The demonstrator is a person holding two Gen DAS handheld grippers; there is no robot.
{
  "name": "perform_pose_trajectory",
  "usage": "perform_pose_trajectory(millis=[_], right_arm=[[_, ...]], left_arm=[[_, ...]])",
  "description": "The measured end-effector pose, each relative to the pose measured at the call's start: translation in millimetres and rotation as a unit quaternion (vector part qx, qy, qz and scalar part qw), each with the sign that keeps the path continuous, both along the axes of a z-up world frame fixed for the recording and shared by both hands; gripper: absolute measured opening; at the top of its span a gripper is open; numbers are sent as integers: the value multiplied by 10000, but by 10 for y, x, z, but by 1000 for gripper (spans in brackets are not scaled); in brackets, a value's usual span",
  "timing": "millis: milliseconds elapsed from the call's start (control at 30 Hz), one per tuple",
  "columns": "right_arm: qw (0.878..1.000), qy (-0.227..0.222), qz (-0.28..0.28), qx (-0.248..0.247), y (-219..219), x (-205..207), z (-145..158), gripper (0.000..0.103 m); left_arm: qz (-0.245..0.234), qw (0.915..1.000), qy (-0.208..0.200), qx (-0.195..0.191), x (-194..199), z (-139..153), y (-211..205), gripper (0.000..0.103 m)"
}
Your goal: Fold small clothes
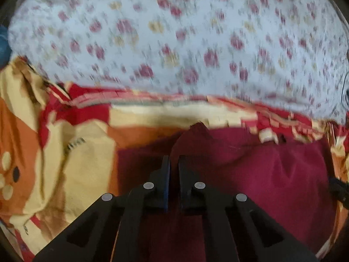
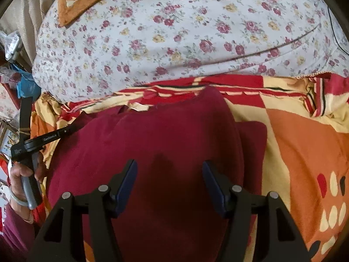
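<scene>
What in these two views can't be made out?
- Left wrist view: floral sheet smeared by motion blur.
- Left wrist view: left gripper pinches the maroon cloth; which edge is hidden by the fingers.
- Right wrist view: cloth's near end cut off behind the right gripper.

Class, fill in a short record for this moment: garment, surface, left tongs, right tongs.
garment: maroon cloth, spread on the blanket
surface: red, orange and cream blanket over a floral sheet
left tongs: shut, pinching a raised fold of the maroon cloth
right tongs: open, above the maroon cloth, gripping nothing
</scene>
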State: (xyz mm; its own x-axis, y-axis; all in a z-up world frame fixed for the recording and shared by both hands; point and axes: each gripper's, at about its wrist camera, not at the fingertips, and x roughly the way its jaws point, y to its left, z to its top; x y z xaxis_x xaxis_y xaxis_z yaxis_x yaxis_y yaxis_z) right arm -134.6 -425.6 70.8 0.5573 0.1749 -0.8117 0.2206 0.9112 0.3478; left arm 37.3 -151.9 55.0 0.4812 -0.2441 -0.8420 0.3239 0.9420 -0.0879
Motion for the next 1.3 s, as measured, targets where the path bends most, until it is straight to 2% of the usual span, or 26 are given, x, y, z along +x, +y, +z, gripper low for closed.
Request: perform_pose_trajectory(millis=[33,100,200,300,433,667,767,867,967,1100,1300], right_arm=[[10000,-49,23,6,8,12,21,66],[9999,-113,76,-62,37,58,54,66],[9999,-18,49,-107,21,186,-42,66],[9997,206,-83,-102,-68,305,-247,66],[9997,178,-136,-53,-102,241,-169,66],[9994,27,163,-312,60,-304,153,66],[9987,115,354,-352,160,-525,89,66],[9953,407,522,-705,244,-537,-140,66],[9932,402,532,-954,321,-555,-70,66],[9945,276,531,-861,358,-670,112,66],[9943,304,416,-938,351,-872,150,66]], left_arm=[[138,9998,-57,-104,35,48,58,0],[208,9993,146,-264,128,22,141,0],[303,9984,405,-242,180,-155,152,0],[291,9986,403,-181,183,-196,106,0],[277,9985,413,-216,182,-171,121,0],[319,9993,176,32,15,-72,107,10],[302,9995,46,90,-75,-12,111,11],[282,9994,-104,152,-216,67,116,11],[209,9993,-260,164,-396,161,140,12],[104,9986,-459,234,-592,281,143,14],[106,9991,-390,107,-783,352,169,17]])
